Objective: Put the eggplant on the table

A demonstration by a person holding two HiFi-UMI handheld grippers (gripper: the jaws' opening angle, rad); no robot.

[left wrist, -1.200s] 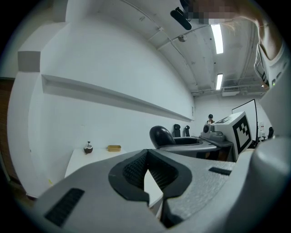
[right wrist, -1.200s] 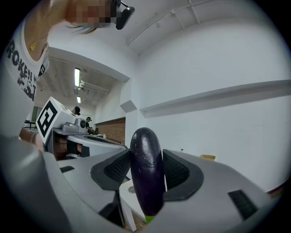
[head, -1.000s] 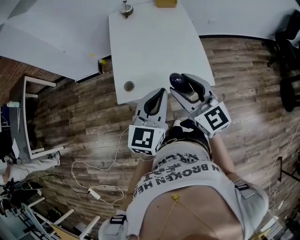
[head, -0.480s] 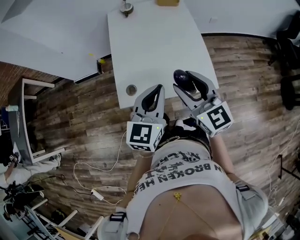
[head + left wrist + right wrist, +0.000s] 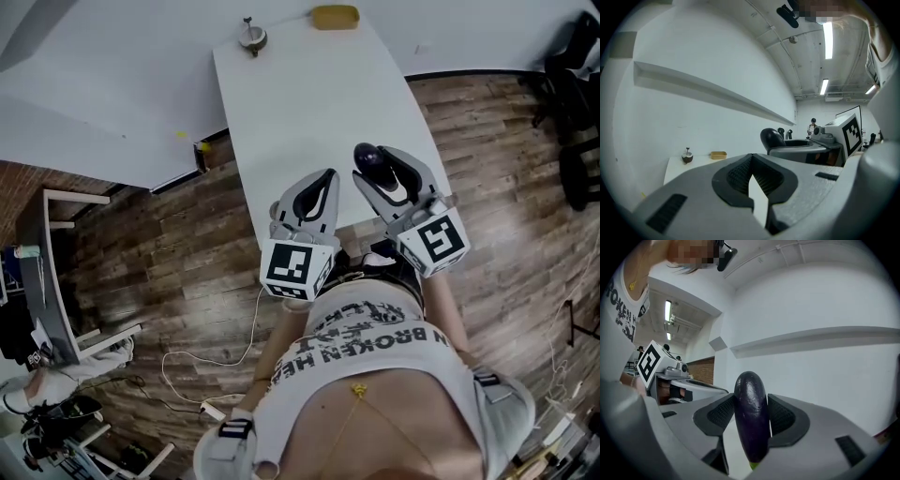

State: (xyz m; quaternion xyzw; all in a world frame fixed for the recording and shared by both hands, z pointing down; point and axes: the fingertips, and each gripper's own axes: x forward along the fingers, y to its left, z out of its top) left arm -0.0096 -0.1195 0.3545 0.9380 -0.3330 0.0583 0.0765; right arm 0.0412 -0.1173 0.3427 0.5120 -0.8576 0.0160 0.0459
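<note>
A dark purple eggplant (image 5: 751,413) stands upright between the pads of my right gripper (image 5: 751,401), which is shut on it. In the head view the eggplant (image 5: 367,157) pokes out at the tip of the right gripper (image 5: 377,161), above the near end of the white table (image 5: 309,84). My left gripper (image 5: 324,178) hovers beside it to the left, over the table's near edge, jaws together with nothing in them. The left gripper view shows its own tips (image 5: 751,158) meeting, with the eggplant (image 5: 771,138) off to the right.
At the table's far end stand a small dark bowl with a stem (image 5: 251,37) and a yellow dish (image 5: 335,16). A white wall runs behind. On the wood floor are a white frame (image 5: 56,253) at left, a cable (image 5: 216,361), and black chairs (image 5: 577,112) at right.
Both grippers have moved forward together, from just short of the table's near edge to over it. The eggplant stays in the right gripper; the left stays shut.
</note>
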